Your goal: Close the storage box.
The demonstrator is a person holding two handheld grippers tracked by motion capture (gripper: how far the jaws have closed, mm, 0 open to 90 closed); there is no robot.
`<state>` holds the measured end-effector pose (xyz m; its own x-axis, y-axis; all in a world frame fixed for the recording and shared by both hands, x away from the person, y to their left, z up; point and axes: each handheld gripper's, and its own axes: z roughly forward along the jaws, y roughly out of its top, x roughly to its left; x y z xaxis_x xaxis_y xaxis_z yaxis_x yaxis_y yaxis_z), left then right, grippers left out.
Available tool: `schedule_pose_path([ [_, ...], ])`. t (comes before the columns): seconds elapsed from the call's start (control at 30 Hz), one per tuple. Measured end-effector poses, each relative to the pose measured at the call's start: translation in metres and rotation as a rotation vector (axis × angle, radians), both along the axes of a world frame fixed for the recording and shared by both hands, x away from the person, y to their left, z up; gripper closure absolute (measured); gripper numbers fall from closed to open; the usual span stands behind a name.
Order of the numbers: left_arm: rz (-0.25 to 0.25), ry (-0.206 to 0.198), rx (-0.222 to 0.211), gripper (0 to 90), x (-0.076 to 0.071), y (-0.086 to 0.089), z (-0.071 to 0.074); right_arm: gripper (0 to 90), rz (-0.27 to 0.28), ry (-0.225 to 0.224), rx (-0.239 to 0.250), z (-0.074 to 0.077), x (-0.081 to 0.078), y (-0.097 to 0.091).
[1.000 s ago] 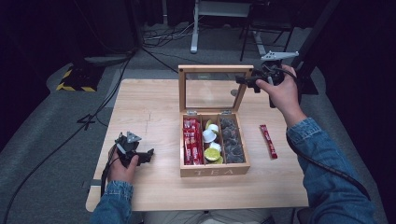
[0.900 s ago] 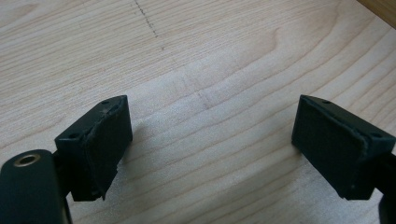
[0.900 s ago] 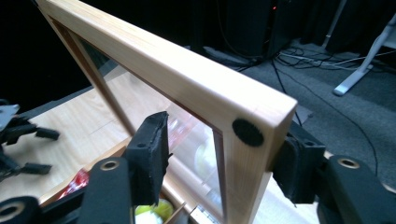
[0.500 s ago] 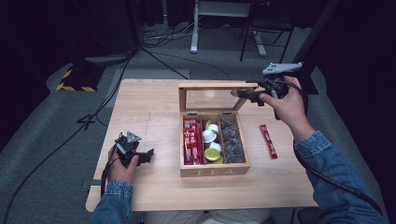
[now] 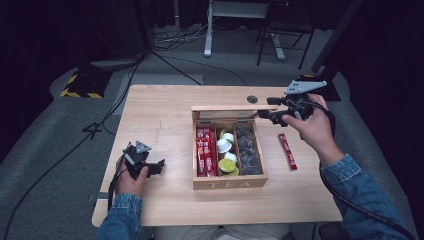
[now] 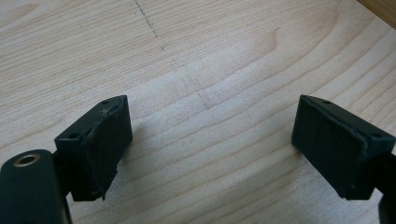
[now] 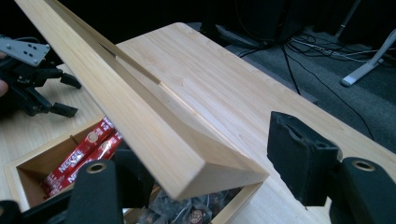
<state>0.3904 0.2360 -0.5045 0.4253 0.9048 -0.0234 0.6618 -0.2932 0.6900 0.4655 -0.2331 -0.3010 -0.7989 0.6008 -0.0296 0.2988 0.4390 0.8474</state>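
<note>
Wooden tea box [image 5: 229, 183] at table [image 5: 160, 110] centre, lid raised; right gripper [image 5: 267, 107] at lid's [image 5: 234, 108] right corner; left gripper [image 5: 161, 167] near-left.

The box [image 5: 229, 184] sits in the middle of the counter [image 5: 165, 115], with its lid [image 5: 234, 108] up at the back. A packet [image 5: 287, 151] lies right of the box.

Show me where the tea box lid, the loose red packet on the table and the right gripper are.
tea box lid [image 7: 154, 135], right gripper view, on its wooden frame edge
loose red packet [image 5: 287, 151], high view, on its middle
right gripper [image 5: 268, 108], high view, between its fingertips
</note>
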Motion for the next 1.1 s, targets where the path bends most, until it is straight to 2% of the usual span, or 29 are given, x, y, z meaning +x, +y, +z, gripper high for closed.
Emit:
schedule_pose_path([
  [0.43,-0.001,0.0,0.003,12.5,0.0,0.0,0.0,36.8,0.019,0.002,-0.036,-0.018,-0.027,-0.005],
  [1.1,-0.001,0.001,0.003,12.5,0.0,0.0,0.0,36.1,0.038,-0.019,-0.09,-0.051,-0.065,-0.008],
])
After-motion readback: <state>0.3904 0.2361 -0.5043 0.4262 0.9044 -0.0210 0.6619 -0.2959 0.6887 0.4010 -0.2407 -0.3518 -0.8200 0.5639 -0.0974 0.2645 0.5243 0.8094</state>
